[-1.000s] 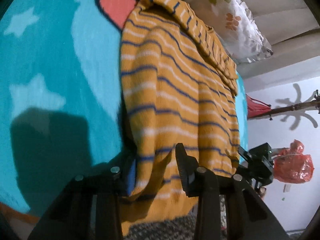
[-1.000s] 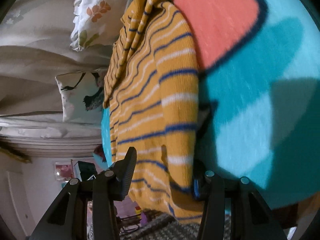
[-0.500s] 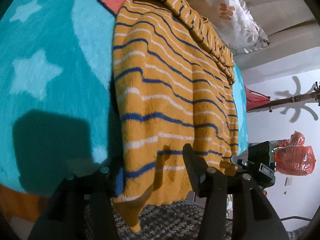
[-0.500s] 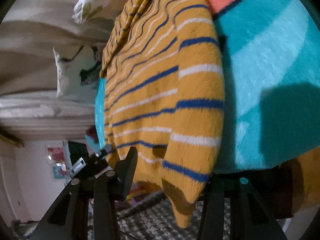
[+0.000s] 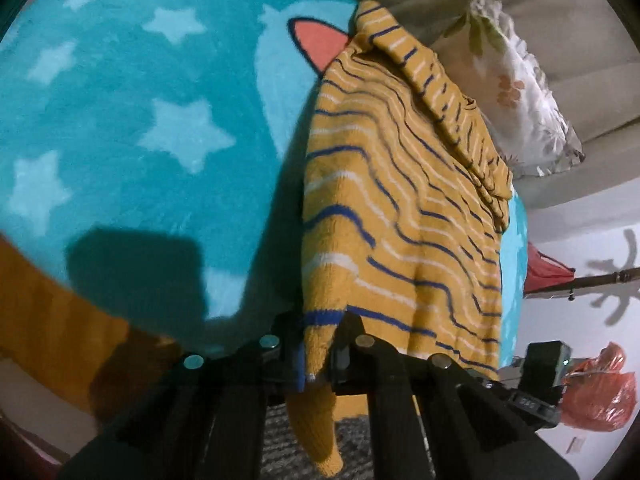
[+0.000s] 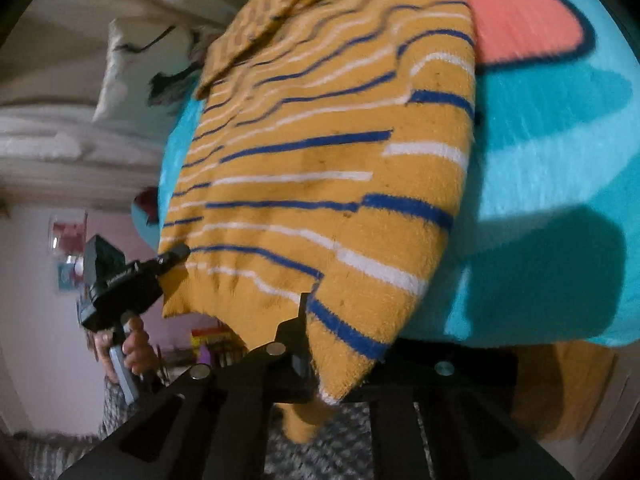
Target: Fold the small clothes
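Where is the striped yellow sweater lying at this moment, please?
The striped yellow sweater lies centre-frame in both wrist views on the teal star blanket, its near hem corners pinched by the left hand-held gripper and right hand-held gripper.

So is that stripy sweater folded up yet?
Not finished: the sweater hangs spread, hem pinched by the left gripper and right gripper; one sleeve lies folded across.

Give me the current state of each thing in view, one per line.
sweater: hem end lifted off the blanket, far end with folded sleeve resting on it
left gripper: fingers shut on a hem corner
right gripper: fingers shut on the other hem corner
blanket: spread flat under the sweater
pillow: lying beyond the sweater's far end
red bag: crumpled, off to the side
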### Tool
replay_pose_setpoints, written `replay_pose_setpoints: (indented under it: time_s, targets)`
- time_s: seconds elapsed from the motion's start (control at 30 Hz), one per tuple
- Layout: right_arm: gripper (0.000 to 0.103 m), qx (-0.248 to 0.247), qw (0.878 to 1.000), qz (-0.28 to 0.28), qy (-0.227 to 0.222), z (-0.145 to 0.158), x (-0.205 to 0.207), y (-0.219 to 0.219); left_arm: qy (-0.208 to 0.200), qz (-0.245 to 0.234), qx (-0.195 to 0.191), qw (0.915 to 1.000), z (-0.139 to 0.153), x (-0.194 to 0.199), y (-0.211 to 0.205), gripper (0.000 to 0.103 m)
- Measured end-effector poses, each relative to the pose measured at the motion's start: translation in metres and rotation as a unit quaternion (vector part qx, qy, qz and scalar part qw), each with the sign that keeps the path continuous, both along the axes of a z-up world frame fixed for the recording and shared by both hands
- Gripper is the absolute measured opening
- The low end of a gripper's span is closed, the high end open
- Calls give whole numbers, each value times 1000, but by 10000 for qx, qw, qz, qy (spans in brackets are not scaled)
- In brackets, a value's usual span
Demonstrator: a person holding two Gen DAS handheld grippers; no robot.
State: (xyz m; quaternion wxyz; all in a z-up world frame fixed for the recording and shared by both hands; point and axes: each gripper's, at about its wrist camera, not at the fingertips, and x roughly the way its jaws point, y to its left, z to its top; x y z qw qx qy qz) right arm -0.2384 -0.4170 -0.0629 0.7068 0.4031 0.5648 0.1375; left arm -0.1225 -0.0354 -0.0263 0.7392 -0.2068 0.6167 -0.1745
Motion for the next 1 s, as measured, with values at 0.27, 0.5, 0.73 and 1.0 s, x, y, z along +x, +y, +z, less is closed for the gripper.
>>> replay_pose_setpoints:
  time_s: [0.27, 0.5, 0.73, 1.0]
  targets:
    - [6, 171, 9994, 242, -203, 23, -50, -38, 407, 252, -266, 9985, -6, -47, -11, 7]
    - [7, 182, 9978, 448, -444, 22, -38, -39, 308, 447, -135, 9984, -2, -34, -18, 7]
    - [7, 253, 9958, 500, -727, 34, -18, -57, 42, 558, -150, 9983, 24, -5, -26, 7]
    - [7, 435, 9891, -197, -1396, 72, 66, -96, -457, 629, -284, 9966, 57, 102, -51, 7]
